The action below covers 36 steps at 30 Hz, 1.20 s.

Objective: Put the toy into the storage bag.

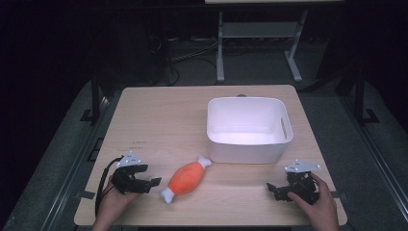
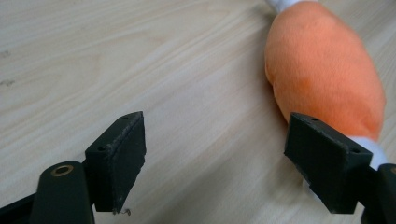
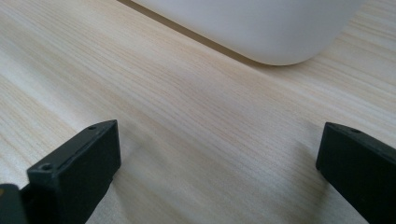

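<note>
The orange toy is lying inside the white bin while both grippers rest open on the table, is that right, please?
Not quite: the orange toy lies on the table, outside the white bin, as the high view shows. Both the left gripper and right gripper do rest open.

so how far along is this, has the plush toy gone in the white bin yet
Nothing looks done yet. The orange plush toy lies on the table, outside the white bin, which looks empty. In hand: nothing. The left gripper is open beside the toy's near end, and the right gripper is open near the bin. If the toy is meant for the bin, grasping, lifting and dropping it in all remain.
</note>
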Available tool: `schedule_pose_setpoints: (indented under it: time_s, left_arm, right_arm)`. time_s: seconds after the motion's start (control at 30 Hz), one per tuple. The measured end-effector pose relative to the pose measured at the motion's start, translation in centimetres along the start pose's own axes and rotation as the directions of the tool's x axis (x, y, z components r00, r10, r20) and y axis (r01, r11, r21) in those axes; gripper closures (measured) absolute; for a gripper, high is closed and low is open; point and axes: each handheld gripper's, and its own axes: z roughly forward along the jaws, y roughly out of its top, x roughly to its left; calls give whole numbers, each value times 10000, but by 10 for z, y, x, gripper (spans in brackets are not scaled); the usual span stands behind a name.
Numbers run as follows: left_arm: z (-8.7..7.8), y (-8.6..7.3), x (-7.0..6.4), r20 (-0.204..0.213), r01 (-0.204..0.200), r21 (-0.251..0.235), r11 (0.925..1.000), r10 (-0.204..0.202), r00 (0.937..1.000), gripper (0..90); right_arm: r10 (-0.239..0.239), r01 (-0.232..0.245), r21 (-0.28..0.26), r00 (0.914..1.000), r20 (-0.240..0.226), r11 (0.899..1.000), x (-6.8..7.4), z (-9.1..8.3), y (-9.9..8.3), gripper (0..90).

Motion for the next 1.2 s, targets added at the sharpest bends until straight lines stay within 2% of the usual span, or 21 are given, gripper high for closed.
schedule_pose_setpoints:
  time_s: [0.17, 0.23, 0.4, 0.47, 0.7, 0.97, 1.2]
  left_arm:
    - [1, 7, -4, 140, -10, -147, 9999, 12, 9999, 129]
    - [3, 12, -7, 321, 30, -302, 9995, -21, 9995, 127]
    - [5, 18, -10, 366, -57, -304, 9995, 68, 9993, 125]
    - [6, 20, -12, 503, 51, -347, 9994, -33, 9987, 125]
    - [9, 29, -16, 695, -33, -510, 9987, 69, 9976, 126]
    - [19, 43, -24, 1020, -168, -630, 9979, 232, 9945, 126]
    - [35, 51, -34, 1362, -275, -544, 9981, 347, 9901, 126]
  right_arm:
    - [-17, 17, 11, 10000, 0, 10000, 0, 0, 0, 0]
    - [-18, 18, 8, 10000, 2, 10000, 0, 0, 0, 0]
    - [-20, 20, 7, 10000, 3, 10000, 0, 0, 0, 0]
    - [-20, 20, 8, 10000, 2, 10000, 0, 0, 0, 0]
    - [-20, 20, 11, 10000, 2, 10000, 0, 0, 0, 0]
    - [-20, 20, 9, 10000, 2, 10000, 0, 0, 0, 0]
    - [-22, 22, 7, 10000, 1, 10000, 0, 0, 0, 0]
